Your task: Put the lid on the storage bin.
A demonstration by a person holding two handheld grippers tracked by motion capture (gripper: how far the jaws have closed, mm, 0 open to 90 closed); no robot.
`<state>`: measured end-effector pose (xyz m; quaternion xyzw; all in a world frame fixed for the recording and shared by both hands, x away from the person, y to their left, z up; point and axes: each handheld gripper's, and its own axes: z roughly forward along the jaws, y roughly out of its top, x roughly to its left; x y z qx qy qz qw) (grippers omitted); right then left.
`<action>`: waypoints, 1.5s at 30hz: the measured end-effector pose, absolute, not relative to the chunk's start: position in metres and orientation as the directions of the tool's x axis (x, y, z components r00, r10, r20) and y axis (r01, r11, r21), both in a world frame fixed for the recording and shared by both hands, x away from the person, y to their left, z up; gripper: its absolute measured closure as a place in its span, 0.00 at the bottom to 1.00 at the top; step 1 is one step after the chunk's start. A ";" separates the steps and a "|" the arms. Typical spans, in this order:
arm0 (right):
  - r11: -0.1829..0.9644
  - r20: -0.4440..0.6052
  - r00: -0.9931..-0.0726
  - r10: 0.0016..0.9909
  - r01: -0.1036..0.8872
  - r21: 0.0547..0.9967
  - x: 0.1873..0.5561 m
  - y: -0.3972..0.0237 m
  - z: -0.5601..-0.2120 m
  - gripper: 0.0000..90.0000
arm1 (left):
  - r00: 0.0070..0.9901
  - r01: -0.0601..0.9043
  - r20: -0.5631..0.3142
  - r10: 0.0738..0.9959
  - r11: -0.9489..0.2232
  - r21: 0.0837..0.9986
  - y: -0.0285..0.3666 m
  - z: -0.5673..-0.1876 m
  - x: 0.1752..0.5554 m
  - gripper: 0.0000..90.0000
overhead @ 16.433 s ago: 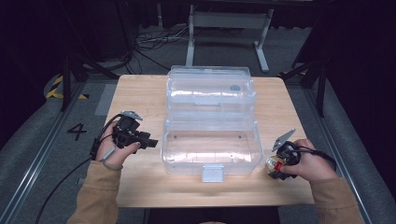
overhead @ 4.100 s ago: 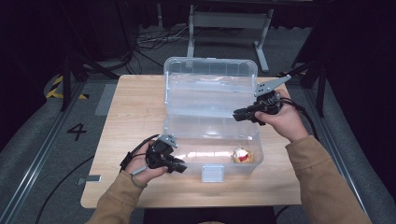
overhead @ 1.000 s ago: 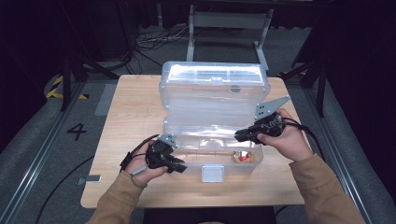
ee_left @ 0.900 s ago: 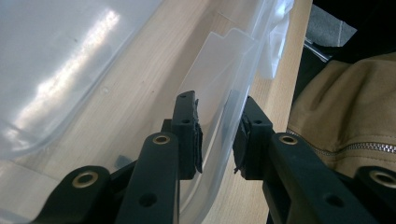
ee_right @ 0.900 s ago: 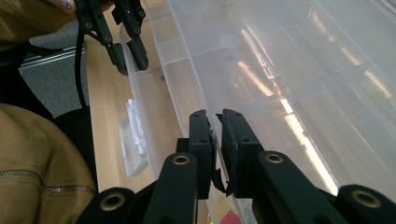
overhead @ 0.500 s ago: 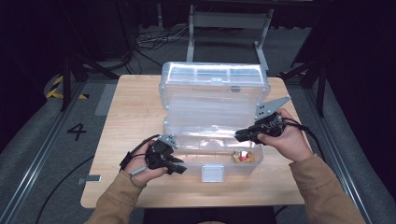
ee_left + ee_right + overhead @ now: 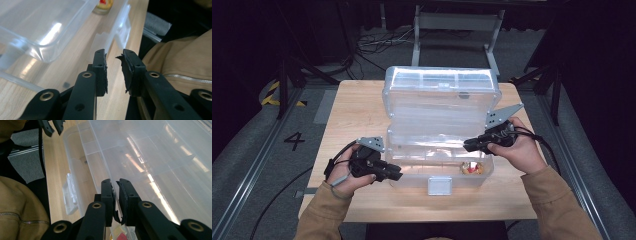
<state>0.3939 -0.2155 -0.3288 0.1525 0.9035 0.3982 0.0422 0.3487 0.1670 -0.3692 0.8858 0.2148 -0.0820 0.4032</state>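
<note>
Two grippers: right gripper (image 7: 472,145) pinches the light, slippery lid (image 7: 441,102) edge; left gripper (image 7: 395,174), slightly open, grips nothing beside the bin (image 7: 438,171).

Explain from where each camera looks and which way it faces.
High view: above the person's side, facing forward and down on the clear box; forearms, both hands.
Left gripper view: on the left hand-held gripper, along the box front; tan sleeve.
Right gripper view: on the right hand-held gripper, toward the lid; tan sleeve.
All share the box.
</note>
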 end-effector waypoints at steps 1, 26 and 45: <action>0.636 0.044 -0.950 0.310 0.242 0.733 0.394 -0.215 -0.329 0.92 | 0.897 0.441 -0.315 0.310 -0.575 0.689 0.168 -0.366 0.348 0.82; 0.636 0.035 -0.946 0.322 0.243 0.733 0.389 -0.215 -0.330 0.91 | 0.857 0.414 -0.244 0.453 -0.325 0.850 0.184 -0.325 0.346 0.93; 0.627 0.049 -0.947 0.319 0.249 0.738 0.384 -0.217 -0.336 0.91 | 0.763 0.459 -0.245 0.599 -0.234 0.857 0.183 -0.326 0.353 0.92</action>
